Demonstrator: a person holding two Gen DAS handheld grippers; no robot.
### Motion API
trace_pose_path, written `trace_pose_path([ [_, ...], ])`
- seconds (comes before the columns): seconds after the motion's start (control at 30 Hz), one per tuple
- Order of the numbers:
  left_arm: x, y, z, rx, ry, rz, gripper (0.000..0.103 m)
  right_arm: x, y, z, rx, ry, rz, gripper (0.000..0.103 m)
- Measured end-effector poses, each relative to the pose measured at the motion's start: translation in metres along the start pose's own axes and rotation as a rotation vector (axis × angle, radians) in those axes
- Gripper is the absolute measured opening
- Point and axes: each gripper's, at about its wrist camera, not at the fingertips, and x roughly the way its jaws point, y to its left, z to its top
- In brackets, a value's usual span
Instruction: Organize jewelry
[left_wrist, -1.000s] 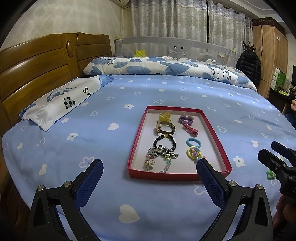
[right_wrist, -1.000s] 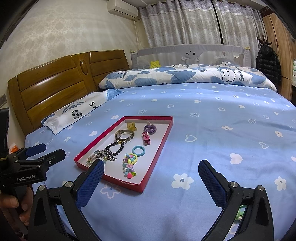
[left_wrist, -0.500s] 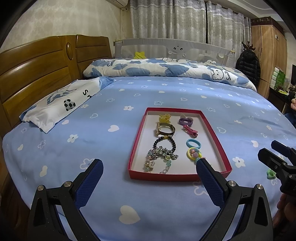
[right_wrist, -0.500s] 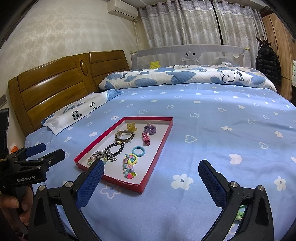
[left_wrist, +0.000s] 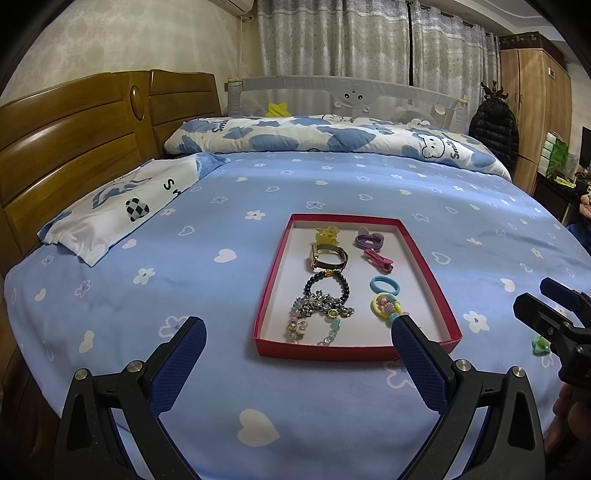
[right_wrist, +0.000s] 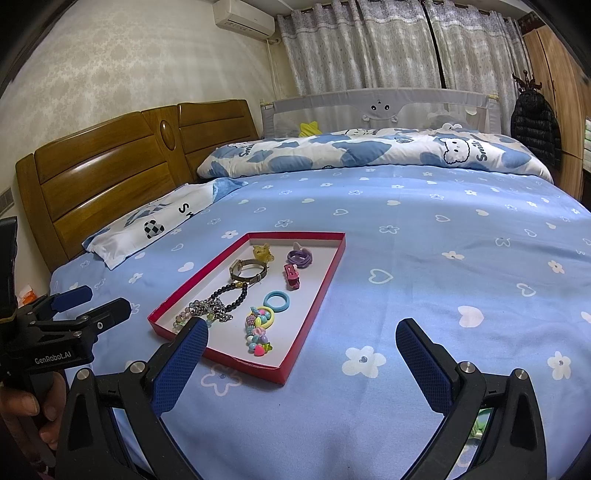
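A shallow red tray (left_wrist: 439, 291) (right_wrist: 317, 295) lies on the blue bedspread holding several pieces: a gold watch (left_wrist: 327, 257) (right_wrist: 246, 270), a dark bead bracelet (left_wrist: 327, 284), a crystal bracelet (left_wrist: 317, 314), a blue hair ring (left_wrist: 385, 285) (right_wrist: 276, 300), a pink clip (left_wrist: 378, 258), a purple hair tie (left_wrist: 367, 240), a yellow clip (left_wrist: 327, 234) and a colourful bead bracelet (right_wrist: 258, 328). My left gripper (left_wrist: 297, 354) hangs open just in front of the tray. My right gripper (right_wrist: 301, 356) is open over the tray's near right corner. A small green piece (left_wrist: 539, 344) lies on the bed right of the tray.
A wooden headboard (left_wrist: 74, 147) runs along the left, with a pillow (left_wrist: 122, 206) below it. A folded quilt (left_wrist: 332, 136) and a grey bed rail (left_wrist: 347, 98) lie behind. A wardrobe (left_wrist: 535, 110) and a black jacket (left_wrist: 493, 129) stand at the right.
Both views have tilted slightly, so more of the wall and curtains shows. The tray and its pieces have not moved, and both grippers stay open.
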Motion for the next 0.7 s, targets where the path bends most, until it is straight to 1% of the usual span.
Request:
trace_pose_path([
  [0.7, -0.0004, -0.0001, -0.0001, -0.001, 0.0, -0.002, 0.101, -0.0009, -0.0004, 0.001, 0.0, 0.003, 0.001, 0.102],
])
